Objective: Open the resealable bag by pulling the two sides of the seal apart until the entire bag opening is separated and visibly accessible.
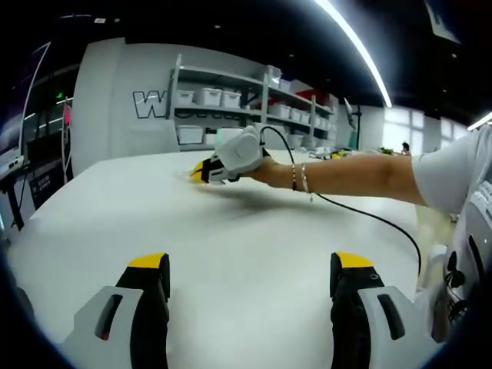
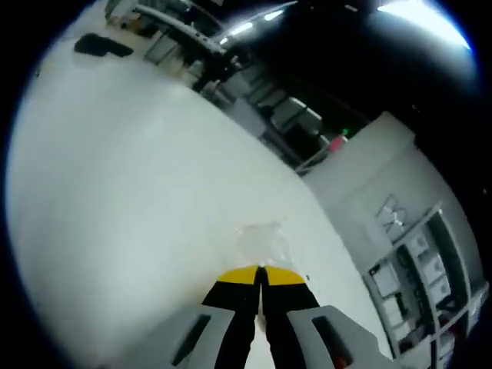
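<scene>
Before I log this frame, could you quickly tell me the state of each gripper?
Left gripper: open, jaws wide apart, holding nothing.
Right gripper: jaws shut, at the edge of the clear resealable bag; an actual grip cannot be told.

My right tongs (image 2: 260, 274) rise from six o'clock, their two yellow-tipped black jaws pressed together with no gap I can make out. Just beyond the tips, toward twelve o'clock, a clear resealable bag (image 2: 264, 240) lies flat on the white surface (image 2: 115, 192); its near edge meets the tips, but I cannot tell whether the jaws actually pinch it. Up at eleven o'clock a dark flat object (image 2: 102, 46) sits on the far surface. Shelving with white bins (image 2: 411, 277) stands at four o'clock.
</scene>
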The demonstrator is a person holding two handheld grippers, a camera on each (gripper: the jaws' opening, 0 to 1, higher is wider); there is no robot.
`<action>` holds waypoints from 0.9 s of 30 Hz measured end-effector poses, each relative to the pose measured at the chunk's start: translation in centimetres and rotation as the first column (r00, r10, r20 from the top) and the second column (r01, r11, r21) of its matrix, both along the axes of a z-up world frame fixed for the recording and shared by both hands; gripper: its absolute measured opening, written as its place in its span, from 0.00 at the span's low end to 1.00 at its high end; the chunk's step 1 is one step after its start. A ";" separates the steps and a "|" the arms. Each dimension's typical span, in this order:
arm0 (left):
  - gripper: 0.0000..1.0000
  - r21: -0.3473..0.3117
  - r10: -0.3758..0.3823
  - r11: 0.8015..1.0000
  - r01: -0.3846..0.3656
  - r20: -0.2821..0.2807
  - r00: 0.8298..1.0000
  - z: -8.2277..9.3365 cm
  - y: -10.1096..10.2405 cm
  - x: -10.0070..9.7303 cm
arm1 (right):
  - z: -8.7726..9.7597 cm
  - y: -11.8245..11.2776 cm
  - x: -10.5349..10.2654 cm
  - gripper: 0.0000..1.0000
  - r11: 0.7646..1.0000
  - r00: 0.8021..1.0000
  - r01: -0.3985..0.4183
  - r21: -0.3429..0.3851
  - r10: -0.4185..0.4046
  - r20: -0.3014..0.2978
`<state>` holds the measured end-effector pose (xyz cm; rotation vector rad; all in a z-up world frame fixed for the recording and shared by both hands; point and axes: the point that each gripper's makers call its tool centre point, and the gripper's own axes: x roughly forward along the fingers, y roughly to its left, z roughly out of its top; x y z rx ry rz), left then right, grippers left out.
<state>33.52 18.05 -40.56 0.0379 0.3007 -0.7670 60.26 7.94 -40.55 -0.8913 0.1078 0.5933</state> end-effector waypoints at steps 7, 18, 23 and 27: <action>0.84 -0.001 -0.009 1.000 0.009 0.004 1.000 0.1 -0.3 -0.3 | 1.5 -2.1 0.8 0.00 0.987 0.997 0.074 0.142 -0.070 -0.034; 0.84 0.000 -0.014 1.000 0.014 0.007 1.000 0.1 -0.1 -0.4 | 2.4 -2.7 1.8 0.00 0.977 0.995 0.104 0.188 -0.101 -0.028; 0.84 -0.003 -0.010 1.000 0.010 0.007 1.000 0.1 0.1 -0.4 | 3.1 -3.0 2.3 0.00 0.959 0.992 0.127 0.253 -0.120 -0.043; 0.84 -0.007 -0.007 1.000 0.007 0.009 1.000 0.2 0.2 -0.5 | 3.1 -3.3 2.0 0.00 0.954 0.991 0.135 0.267 -0.128 -0.043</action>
